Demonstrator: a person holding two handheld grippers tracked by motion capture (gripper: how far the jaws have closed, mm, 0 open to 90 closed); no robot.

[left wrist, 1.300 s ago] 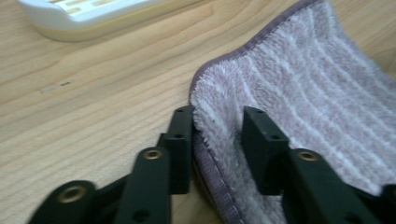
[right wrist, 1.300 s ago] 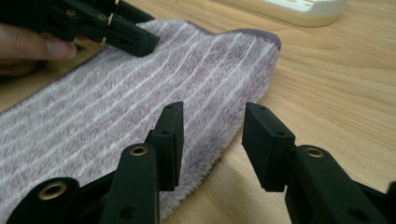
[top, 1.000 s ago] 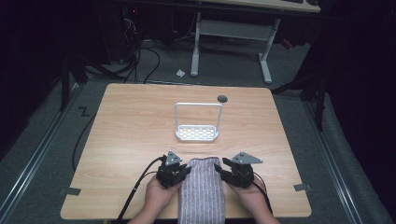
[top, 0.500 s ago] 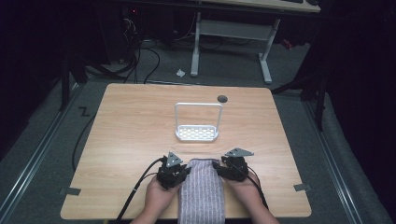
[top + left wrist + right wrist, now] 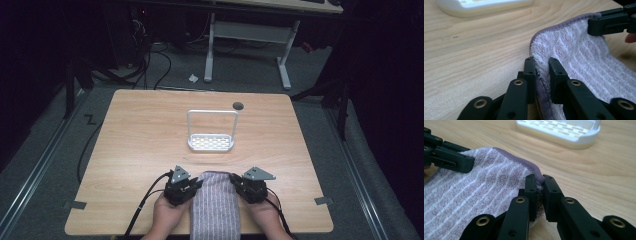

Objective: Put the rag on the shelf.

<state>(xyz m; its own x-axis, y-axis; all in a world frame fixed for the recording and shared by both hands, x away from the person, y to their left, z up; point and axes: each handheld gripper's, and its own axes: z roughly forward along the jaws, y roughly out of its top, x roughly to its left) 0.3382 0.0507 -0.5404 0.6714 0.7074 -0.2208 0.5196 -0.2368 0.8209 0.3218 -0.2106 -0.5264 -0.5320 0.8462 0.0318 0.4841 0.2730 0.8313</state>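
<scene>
A lilac striped towel [image 5: 215,207] lies at the table's near edge and hangs over it. My left gripper [image 5: 192,186] is shut on the towel's [image 5: 584,62] left edge; the cloth is pinched between its pads in the left gripper view [image 5: 541,67]. My right gripper [image 5: 236,184] has just been closing and its jaws now pinch the towel's [image 5: 474,190] right corner, as the right gripper view [image 5: 538,183] shows. Each gripper view also shows the other gripper at the towel's opposite edge.
A white perforated rack [image 5: 211,142] with an upright wire frame stands mid-table beyond the towel. A dark round hole [image 5: 238,105] sits near the wooden table's [image 5: 130,150] far edge. Cables trail from both grippers toward the person.
The right gripper has slid in leftward onto the towel's right corner and its jaws have shut on it. The left gripper has stayed put on the left edge.
</scene>
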